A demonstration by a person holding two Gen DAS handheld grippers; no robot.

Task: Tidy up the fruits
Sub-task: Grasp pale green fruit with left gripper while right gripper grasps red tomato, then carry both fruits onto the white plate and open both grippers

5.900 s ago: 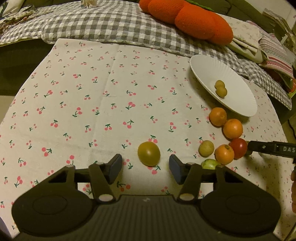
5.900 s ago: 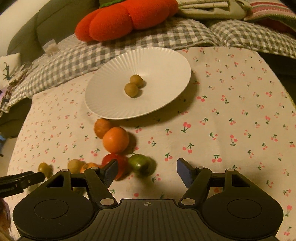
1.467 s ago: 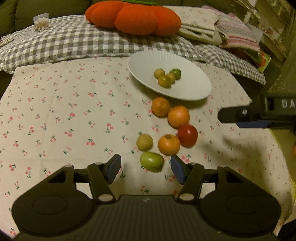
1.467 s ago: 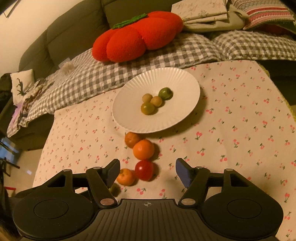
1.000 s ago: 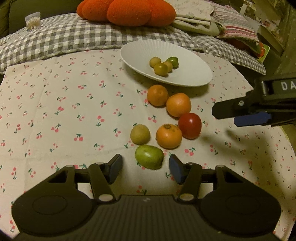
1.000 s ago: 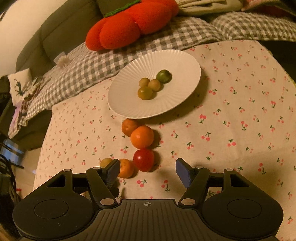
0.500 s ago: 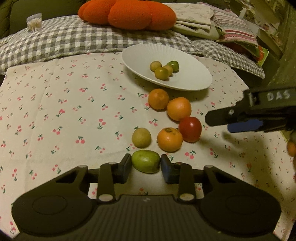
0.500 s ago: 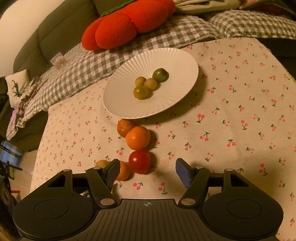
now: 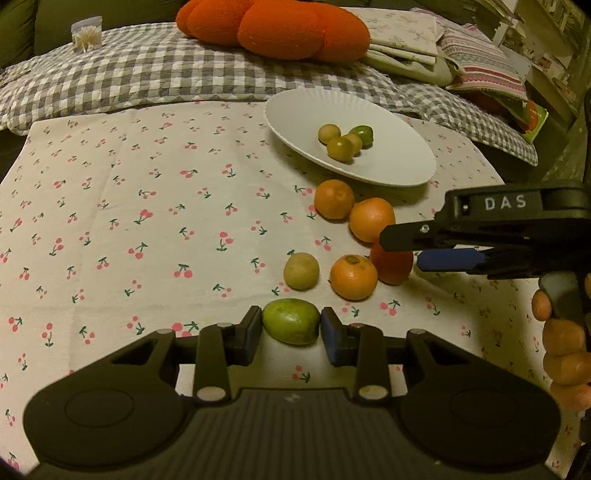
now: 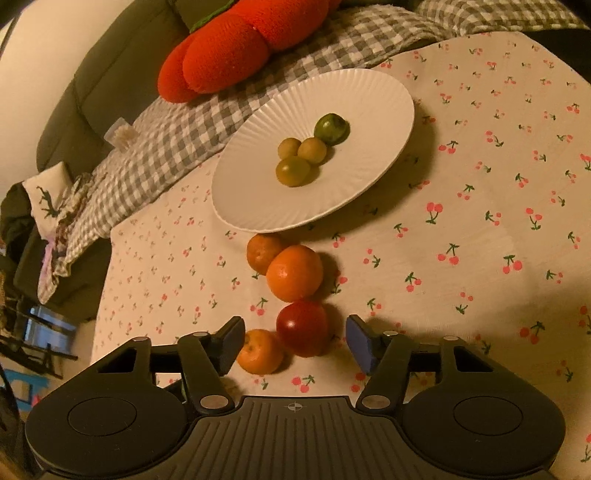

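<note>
My left gripper (image 9: pixel 291 329) is shut on a green fruit (image 9: pixel 291 320) and holds it just above the cherry-print cloth. Ahead lie a yellowish fruit (image 9: pixel 301 270), three oranges (image 9: pixel 353 277) and a red tomato (image 9: pixel 392 266). The white plate (image 9: pixel 391 166) holds several small green and yellow fruits (image 9: pixel 340 147). My right gripper (image 10: pixel 295 343) is open, low over the cloth, with the red tomato (image 10: pixel 303 326) between its fingers and an orange (image 10: pixel 259 352) beside the left finger. The right gripper also shows in the left wrist view (image 9: pixel 406 247), over the tomato.
A grey checked blanket (image 9: pixel 129 74) and an orange pumpkin cushion (image 9: pixel 280 26) lie behind the plate. Folded cloths (image 9: pixel 476 62) are stacked at the back right. The plate (image 10: pixel 258 206) sits just beyond the row of oranges (image 10: pixel 294 272).
My left gripper closed on the green fruit and lifted it slightly. My right gripper moved down and forward, so the tomato now sits between its open fingers.
</note>
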